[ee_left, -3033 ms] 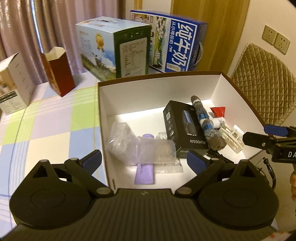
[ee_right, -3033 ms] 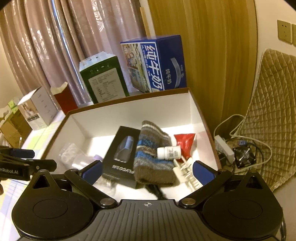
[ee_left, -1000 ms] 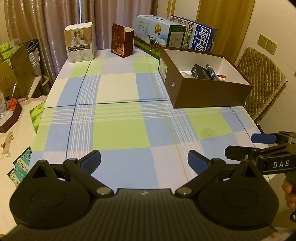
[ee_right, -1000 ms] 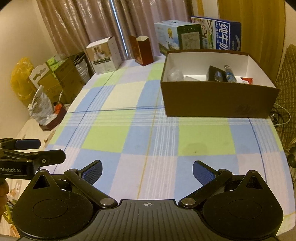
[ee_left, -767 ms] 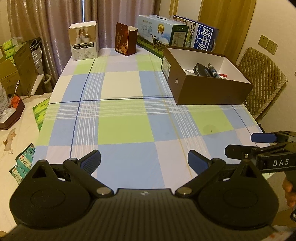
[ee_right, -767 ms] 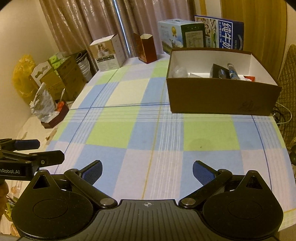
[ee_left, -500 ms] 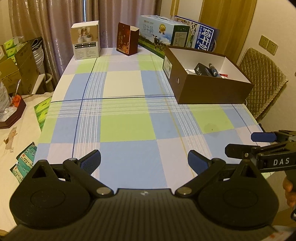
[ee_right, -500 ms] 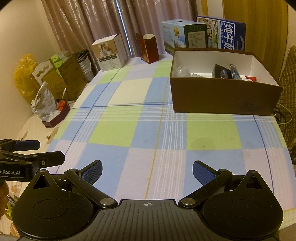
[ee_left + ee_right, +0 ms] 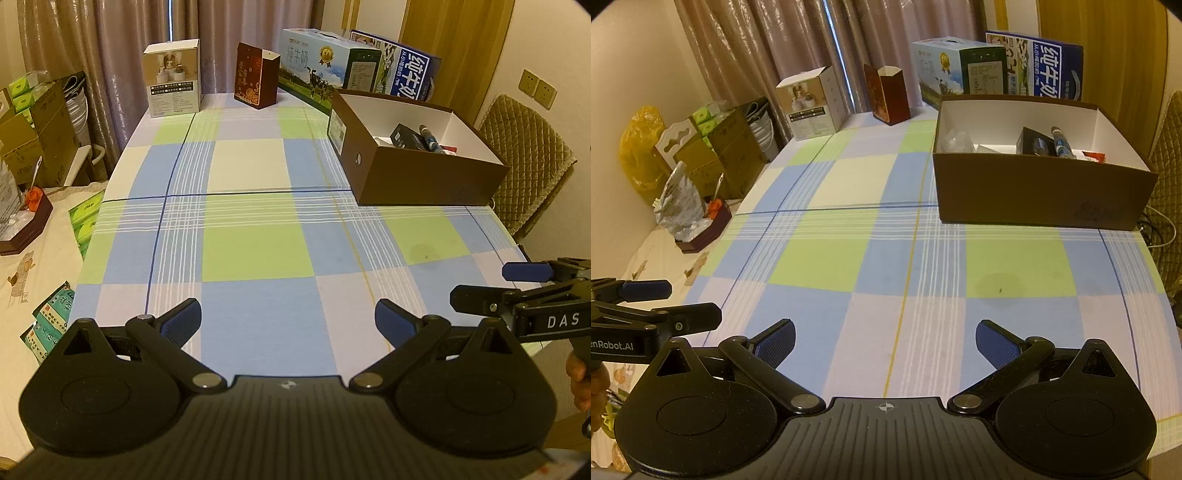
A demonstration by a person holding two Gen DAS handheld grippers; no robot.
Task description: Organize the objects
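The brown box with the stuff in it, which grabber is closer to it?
Right, though only slightly. The right gripper sits more directly in front of the brown box; the left gripper is farther over to the box's left.

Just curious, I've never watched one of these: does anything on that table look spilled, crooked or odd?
Only small things: a faint dark stain marks a green square of the tablecloth, and the brown box sits at a slight angle to the checks. Nothing is spilled or knocked over.

Brown box (image 9: 424, 181) holding small items
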